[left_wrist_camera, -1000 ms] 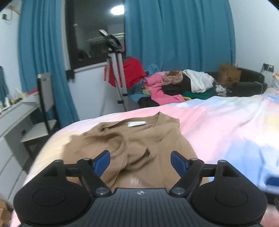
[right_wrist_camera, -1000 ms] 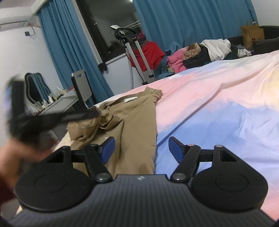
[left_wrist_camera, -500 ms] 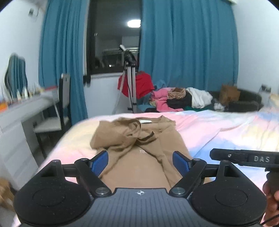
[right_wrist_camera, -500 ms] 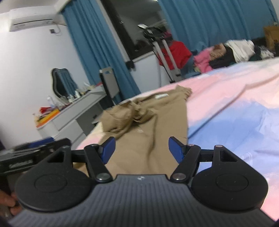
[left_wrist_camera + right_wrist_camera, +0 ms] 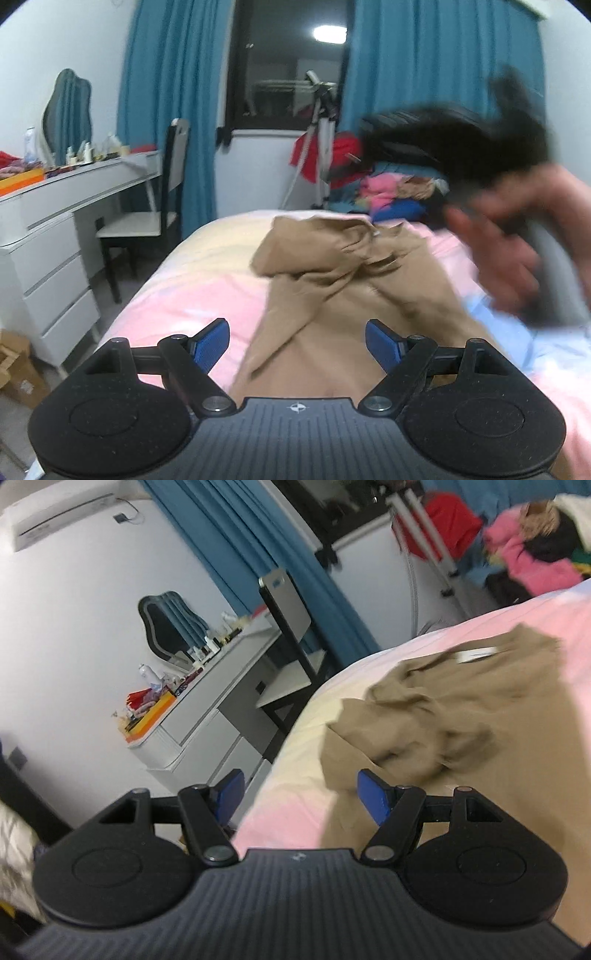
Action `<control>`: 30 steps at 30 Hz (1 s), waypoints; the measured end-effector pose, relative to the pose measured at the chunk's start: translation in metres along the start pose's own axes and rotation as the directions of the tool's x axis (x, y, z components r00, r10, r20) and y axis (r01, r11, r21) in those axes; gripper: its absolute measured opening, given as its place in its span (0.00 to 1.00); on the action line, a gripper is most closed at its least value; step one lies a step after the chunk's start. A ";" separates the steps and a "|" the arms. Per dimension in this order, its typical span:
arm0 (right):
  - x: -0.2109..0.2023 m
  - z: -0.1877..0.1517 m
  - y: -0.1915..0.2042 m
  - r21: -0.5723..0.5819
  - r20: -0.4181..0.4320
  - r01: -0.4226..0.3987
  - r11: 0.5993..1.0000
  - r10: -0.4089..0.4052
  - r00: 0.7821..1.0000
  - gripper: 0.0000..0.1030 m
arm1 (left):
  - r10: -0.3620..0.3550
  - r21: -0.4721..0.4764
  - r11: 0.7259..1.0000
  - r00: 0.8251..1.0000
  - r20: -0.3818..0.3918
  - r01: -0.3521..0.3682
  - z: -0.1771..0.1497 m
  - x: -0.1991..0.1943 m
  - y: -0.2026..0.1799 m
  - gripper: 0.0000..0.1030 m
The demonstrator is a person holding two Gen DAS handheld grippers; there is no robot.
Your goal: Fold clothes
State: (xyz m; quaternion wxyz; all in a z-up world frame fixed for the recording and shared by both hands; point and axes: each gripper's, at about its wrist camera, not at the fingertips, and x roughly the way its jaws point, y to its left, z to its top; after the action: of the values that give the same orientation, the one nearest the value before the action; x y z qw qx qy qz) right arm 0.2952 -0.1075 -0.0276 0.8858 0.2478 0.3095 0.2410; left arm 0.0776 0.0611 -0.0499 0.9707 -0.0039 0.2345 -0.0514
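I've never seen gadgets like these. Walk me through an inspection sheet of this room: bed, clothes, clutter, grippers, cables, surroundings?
Surface: bed with pink, yellow and blue sheet.
Job's things: tan shirt lying crumpled on the bed, upper part bunched, white label showing.
Clutter: clothes pile beyond the bed; bottles and boxes on the dresser.
Grippers: left gripper open, empty, over the shirt; right gripper open, empty, at the shirt's edge; a hand blurred.
Cables: nothing seen.
Surroundings: blue curtains, dark window, chair, tripod.
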 end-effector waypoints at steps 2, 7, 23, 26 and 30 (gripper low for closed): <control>0.043 0.014 0.004 0.000 -0.010 0.036 0.999 -0.036 0.999 0.69 | 0.004 -0.018 1.000 1.000 -0.026 -0.005 -0.004 0.010 0.008 0.80; 0.122 0.028 -0.005 -0.006 -0.072 0.180 0.984 -0.180 0.981 0.64 | -0.011 -0.069 0.998 0.997 -0.073 0.006 -0.010 0.028 0.024 0.80; 0.078 0.051 -0.056 0.069 0.272 0.304 0.950 -0.311 0.911 0.04 | -0.011 -0.110 0.994 0.985 -0.173 -0.009 -0.019 0.040 0.032 0.77; 0.087 0.047 -0.059 -0.005 0.116 0.212 0.977 -0.210 0.971 0.07 | -0.013 -0.124 0.992 0.985 -0.171 -0.008 -0.017 0.042 0.033 0.77; 0.092 0.035 -0.048 -0.104 0.009 0.147 0.984 -0.147 0.989 0.12 | -0.021 -0.147 0.989 0.986 -0.166 -0.004 -0.016 0.043 0.033 0.77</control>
State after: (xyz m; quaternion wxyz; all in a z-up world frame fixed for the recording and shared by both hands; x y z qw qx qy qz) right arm 0.3954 -0.1005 -0.0714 0.9131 0.1776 0.3136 0.1906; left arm 0.1115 0.0903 -0.0852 0.9446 -0.0721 0.3180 -0.0383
